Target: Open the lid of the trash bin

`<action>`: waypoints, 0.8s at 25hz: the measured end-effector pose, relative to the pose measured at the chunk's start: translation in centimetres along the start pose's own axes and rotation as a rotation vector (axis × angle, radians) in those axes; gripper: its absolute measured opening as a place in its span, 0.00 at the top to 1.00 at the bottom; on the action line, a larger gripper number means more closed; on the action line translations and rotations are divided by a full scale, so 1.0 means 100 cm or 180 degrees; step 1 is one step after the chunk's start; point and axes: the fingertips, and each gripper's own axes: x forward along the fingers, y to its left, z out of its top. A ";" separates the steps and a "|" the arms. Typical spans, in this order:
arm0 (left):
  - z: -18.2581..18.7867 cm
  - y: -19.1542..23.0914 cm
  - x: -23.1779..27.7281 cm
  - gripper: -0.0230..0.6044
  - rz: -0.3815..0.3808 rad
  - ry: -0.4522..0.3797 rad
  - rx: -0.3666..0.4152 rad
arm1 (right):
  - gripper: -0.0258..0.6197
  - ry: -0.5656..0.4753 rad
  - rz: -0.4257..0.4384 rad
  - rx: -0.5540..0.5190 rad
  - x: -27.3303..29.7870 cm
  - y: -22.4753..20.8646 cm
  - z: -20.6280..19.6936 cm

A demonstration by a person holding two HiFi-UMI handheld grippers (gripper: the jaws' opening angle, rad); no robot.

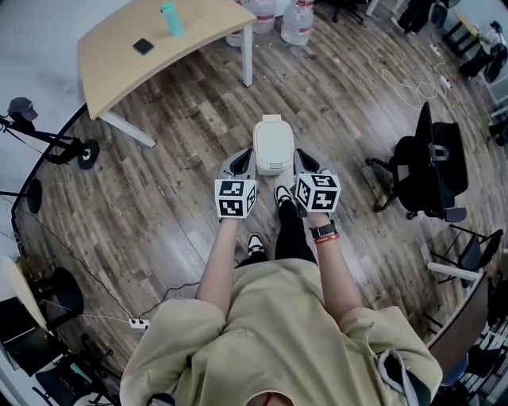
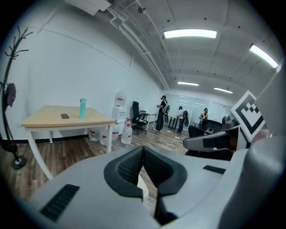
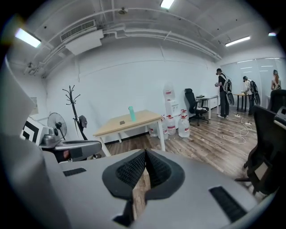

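The trash bin (image 1: 273, 144) is white with a rounded lid that lies shut, standing on the wood floor just ahead of the person's feet. My left gripper (image 1: 243, 159) hovers at the bin's left side and my right gripper (image 1: 306, 158) at its right side, both near lid height. In the left gripper view the left gripper (image 2: 143, 150) is shut with nothing held, and a sliver of the white bin (image 2: 142, 188) shows below the pads. In the right gripper view the right gripper (image 3: 145, 152) is also shut and empty, with only floor beneath it.
A wooden table (image 1: 119, 59) stands at the far left with a teal bottle (image 1: 171, 19) and a dark phone (image 1: 143, 46) on it. Water jugs (image 1: 298, 21) sit behind it. A black office chair (image 1: 432, 170) stands right; a fan (image 1: 59, 148) stands left.
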 end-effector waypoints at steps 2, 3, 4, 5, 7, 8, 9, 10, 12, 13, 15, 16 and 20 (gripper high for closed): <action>-0.014 0.010 0.018 0.92 0.0046 0.0112 -0.0046 | 0.96 0.0091 0.0049 0.0021 0.022 -0.006 -0.007; -0.019 0.015 0.026 0.92 0.0069 0.0158 -0.0074 | 0.96 0.0137 0.0068 0.0032 0.031 -0.009 -0.011; -0.024 0.018 0.032 0.92 0.0089 0.0197 -0.0093 | 0.96 0.0188 0.0085 0.0038 0.040 -0.011 -0.015; -0.030 0.021 0.037 0.92 0.0104 0.0230 -0.0108 | 0.96 0.0242 0.0102 0.0038 0.047 -0.014 -0.021; -0.042 0.026 0.046 0.92 0.0113 0.0282 -0.0153 | 0.96 0.0355 0.0137 0.0038 0.061 -0.018 -0.035; -0.048 0.028 0.052 0.92 0.0110 0.0303 -0.0182 | 0.96 0.0403 0.0154 0.0043 0.068 -0.021 -0.043; -0.054 0.029 0.057 0.92 0.0102 0.0323 -0.0203 | 0.96 0.0445 0.0169 0.0054 0.075 -0.024 -0.050; -0.060 0.030 0.062 0.92 0.0092 0.0348 -0.0213 | 0.96 0.0484 0.0186 0.0071 0.081 -0.028 -0.058; -0.074 0.032 0.071 0.92 0.0072 0.0407 -0.0213 | 0.96 0.0563 0.0226 0.0129 0.093 -0.033 -0.072; -0.079 0.034 0.075 0.92 0.0068 0.0433 -0.0210 | 0.96 0.0605 0.0245 0.0167 0.098 -0.036 -0.079; -0.090 0.038 0.082 0.92 0.0067 0.0472 -0.0209 | 0.96 0.0687 0.0272 0.0227 0.110 -0.041 -0.093; -0.094 0.039 0.086 0.92 0.0067 0.0489 -0.0212 | 0.96 0.0724 0.0281 0.0236 0.116 -0.043 -0.100; -0.115 0.046 0.100 0.92 0.0060 0.0556 -0.0217 | 0.96 0.0873 0.0319 0.0226 0.135 -0.052 -0.130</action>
